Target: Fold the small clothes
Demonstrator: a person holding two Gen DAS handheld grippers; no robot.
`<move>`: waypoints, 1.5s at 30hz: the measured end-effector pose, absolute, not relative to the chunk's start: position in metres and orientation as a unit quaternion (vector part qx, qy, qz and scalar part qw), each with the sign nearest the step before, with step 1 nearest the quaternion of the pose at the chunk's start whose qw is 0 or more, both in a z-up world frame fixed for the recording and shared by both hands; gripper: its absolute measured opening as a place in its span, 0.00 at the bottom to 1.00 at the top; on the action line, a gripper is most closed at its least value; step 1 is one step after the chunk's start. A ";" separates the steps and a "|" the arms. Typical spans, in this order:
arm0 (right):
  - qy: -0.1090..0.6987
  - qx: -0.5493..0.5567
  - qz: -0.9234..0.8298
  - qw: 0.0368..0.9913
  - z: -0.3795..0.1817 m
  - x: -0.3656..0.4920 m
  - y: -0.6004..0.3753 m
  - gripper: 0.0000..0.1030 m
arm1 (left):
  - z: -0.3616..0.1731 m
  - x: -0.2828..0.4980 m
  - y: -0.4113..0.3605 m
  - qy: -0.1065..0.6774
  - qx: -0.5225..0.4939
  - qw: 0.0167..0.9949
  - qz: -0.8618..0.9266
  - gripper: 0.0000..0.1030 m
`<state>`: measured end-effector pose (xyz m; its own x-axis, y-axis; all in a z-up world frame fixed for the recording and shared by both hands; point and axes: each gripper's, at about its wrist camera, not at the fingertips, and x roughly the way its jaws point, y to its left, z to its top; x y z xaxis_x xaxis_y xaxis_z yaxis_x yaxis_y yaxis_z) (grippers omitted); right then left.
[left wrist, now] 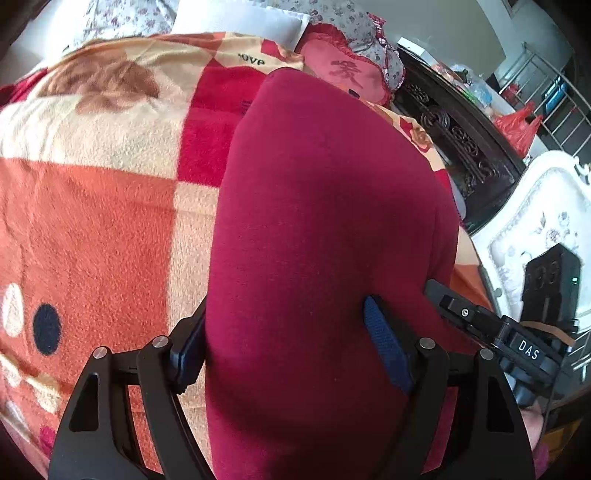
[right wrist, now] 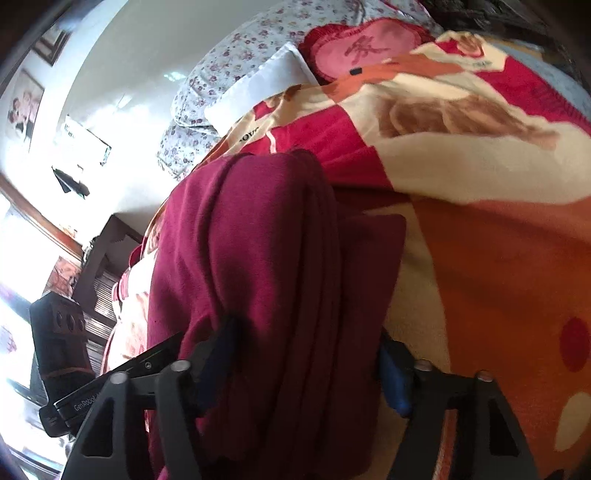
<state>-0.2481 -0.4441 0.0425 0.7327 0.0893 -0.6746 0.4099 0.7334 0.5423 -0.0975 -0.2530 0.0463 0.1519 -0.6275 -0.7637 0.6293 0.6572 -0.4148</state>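
Observation:
A dark red knit garment [left wrist: 325, 184] lies folded into a long band on a plaid fleece blanket [left wrist: 103, 229]. My left gripper [left wrist: 288, 350] straddles its near end. The jaws stand wide, the blue pads [left wrist: 388, 347] rest at the cloth's sides, and I see no pinch. In the right wrist view the same garment [right wrist: 258, 240] is bunched in lengthwise folds between the fingers of my right gripper [right wrist: 310, 362]. That gripper is open too, its right pad [right wrist: 395, 376] just clear of the cloth. The other gripper's body [left wrist: 491, 328] shows at the right edge of the garment.
A red heart-shaped cushion [left wrist: 343, 70], a white pillow [left wrist: 240, 18] and floral bedding lie at the head of the bed. Dark carved furniture [left wrist: 461, 147] and a white ornate piece [left wrist: 535, 221] stand beside the bed. The blanket [right wrist: 498, 258] stretches wide to the right.

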 end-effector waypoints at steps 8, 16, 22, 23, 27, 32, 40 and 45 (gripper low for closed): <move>0.339 0.314 -0.104 0.881 0.069 -0.258 -0.426 0.36 | 0.062 -0.110 -0.243 0.478 0.010 0.774 -0.416 0.46; 0.337 0.303 -0.055 0.890 0.101 -0.263 -0.381 0.35 | 0.091 -0.123 -0.195 0.465 0.025 0.787 -0.405 0.43; 0.368 0.309 -0.005 0.877 0.080 -0.256 -0.335 0.35 | 0.090 -0.135 -0.132 0.479 0.037 0.799 -0.362 0.43; 0.377 0.313 -0.003 0.871 0.073 -0.254 -0.331 0.35 | 0.087 -0.137 -0.127 0.483 0.035 0.798 -0.358 0.43; 0.424 0.324 -0.032 0.845 0.043 -0.252 -0.325 0.42 | 0.057 -0.143 -0.110 0.511 0.037 0.792 -0.333 0.44; 0.399 0.282 -0.065 0.870 0.076 -0.272 -0.323 0.42 | 0.057 -0.146 -0.107 0.504 0.035 0.801 -0.322 0.46; 0.388 0.218 0.015 0.895 0.099 -0.237 -0.281 0.42 | 0.066 -0.152 -0.097 0.491 0.035 0.815 -0.306 0.46; 0.448 0.156 0.009 0.880 0.057 -0.236 -0.262 0.41 | 0.078 -0.155 -0.081 0.467 0.045 0.830 -0.302 0.49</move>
